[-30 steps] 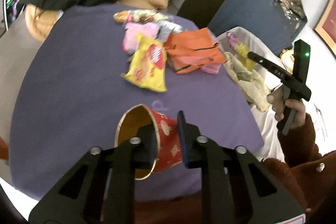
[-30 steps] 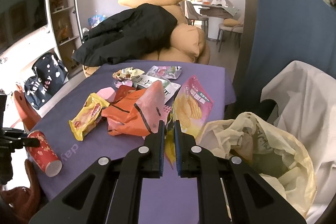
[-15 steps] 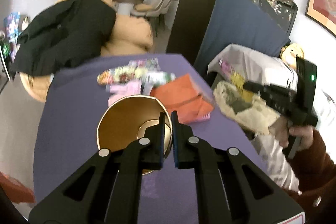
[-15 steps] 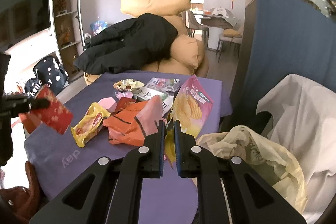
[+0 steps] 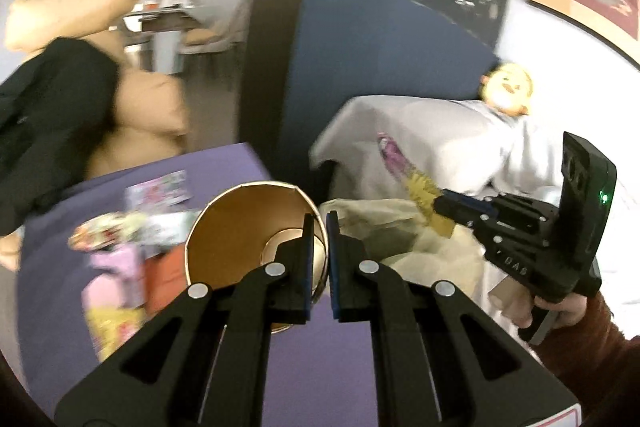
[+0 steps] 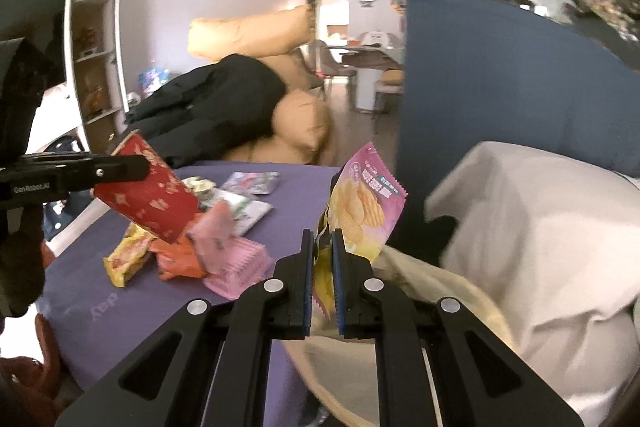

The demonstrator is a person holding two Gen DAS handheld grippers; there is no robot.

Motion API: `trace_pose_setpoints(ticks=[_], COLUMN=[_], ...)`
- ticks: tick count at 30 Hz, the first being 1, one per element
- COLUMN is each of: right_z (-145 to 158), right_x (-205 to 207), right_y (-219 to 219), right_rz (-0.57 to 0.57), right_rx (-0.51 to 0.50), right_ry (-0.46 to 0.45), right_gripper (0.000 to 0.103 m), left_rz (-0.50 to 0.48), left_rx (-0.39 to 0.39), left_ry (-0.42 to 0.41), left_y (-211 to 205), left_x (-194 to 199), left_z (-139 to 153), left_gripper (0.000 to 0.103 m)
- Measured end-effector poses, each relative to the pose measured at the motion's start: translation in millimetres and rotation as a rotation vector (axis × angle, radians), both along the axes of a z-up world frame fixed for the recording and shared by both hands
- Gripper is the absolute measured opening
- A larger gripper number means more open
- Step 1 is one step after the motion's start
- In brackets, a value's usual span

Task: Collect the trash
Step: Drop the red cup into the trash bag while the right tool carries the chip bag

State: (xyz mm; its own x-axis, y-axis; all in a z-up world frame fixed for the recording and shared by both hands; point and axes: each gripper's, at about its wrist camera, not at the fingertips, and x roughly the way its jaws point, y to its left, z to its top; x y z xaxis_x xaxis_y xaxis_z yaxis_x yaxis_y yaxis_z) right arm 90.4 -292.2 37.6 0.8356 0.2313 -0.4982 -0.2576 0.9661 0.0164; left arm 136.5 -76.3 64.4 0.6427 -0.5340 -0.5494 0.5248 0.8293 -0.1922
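Left gripper: we are clamping our black two-finger left gripper (image 5: 318,243) on the rim of a red paper cup with a gold lining (image 5: 256,223), one finger inside the mouth and one outside, jaws nearly together on the wall

Red paper cup: we are holding it off the table, its open mouth turned toward the left wrist camera; from the right wrist view the same cup (image 6: 154,195) is hanging tilted above the wrappers, with the left gripper (image 6: 142,165) pinching its upper edge

Right gripper: we are squeezing our black right gripper (image 6: 322,259) shut on the lower edge of a pink crisp packet with yellow wavy chips printed on it (image 6: 362,203); the packet is standing up between the fingers, clear of the table

Trash bag: a pale yellow plastic bag (image 5: 376,227) is lying open just past the table's right edge, against a white draped cloth (image 5: 436,131); in the left wrist view the right gripper (image 5: 440,205) is reaching over it

Table: a purple cloth-covered table (image 6: 160,307) is carrying the rest of the litter

Wrappers on the table: a yellow snack wrapper (image 6: 126,259), an orange crumpled bag (image 6: 176,259) and a pink ribbed packet (image 6: 236,263) are lying together near the middle, the three touching or overlapping; a white-and-green flat packet (image 6: 248,213) is resting farther back

Background: a black jacket (image 6: 208,103) is draped over tan cushions (image 6: 248,35) beyond the table

Sharpness: the left wrist view is blurring, so we cannot read small wrapper details there
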Motion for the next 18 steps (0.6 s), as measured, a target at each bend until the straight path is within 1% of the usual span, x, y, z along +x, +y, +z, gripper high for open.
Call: trace_pose_setpoints(ticks=[1, 4, 5, 10, 15, 16, 17, 18], right_z=[0.4, 1.7, 2.6, 0.2, -10.2, -12.3, -14.2, -16.0], right_x=[-1.3, -6.1, -7.8, -11.1, -7.6, -7.4, -7.2, -5.6], right_y=[-9.7, -35.0, -46.3, -84.9, -106.1, -109.5, -110.0, -111.7], right_rz=[-0.017, -0.06, -0.08, -0.143, -0.165, -0.162, -0.157, -0.148], right_rx=[0.001, 0.004, 0.006, 0.027, 0.07, 0.082, 0.093, 0.104], right_ry=[-0.002, -0.01, -0.015, -0.024, -0.003, 0.002, 0.007, 0.012], right_gripper=[0.01, 0.01, 0.01, 0.01, 0.01, 0.01, 0.01, 0.01], left_rz=[-0.022, -0.088, -0.112, -0.164, -0.177, -0.175, -0.172, -0.17], left_rx=[-0.007, -0.042, -0.057, -0.079, -0.089, -0.087, -0.081, -0.077], left_ry=[0.006, 0.056, 0.087, 0.187, 0.249, 0.261, 0.278, 0.29], left_y=[-10.7, -45.6, -59.4, -109.3, -137.5, -140.3, -141.8, -141.0], left_x=[4.6, 21.1, 29.0, 51.1, 65.2, 67.6, 70.5, 71.2], left_z=[-1.5, -9.3, -14.8, -36.9, -57.2, -61.5, -67.0, -71.9], left_gripper=[0.006, 0.006, 0.006, 0.006, 0.006, 0.013, 0.027, 0.033])
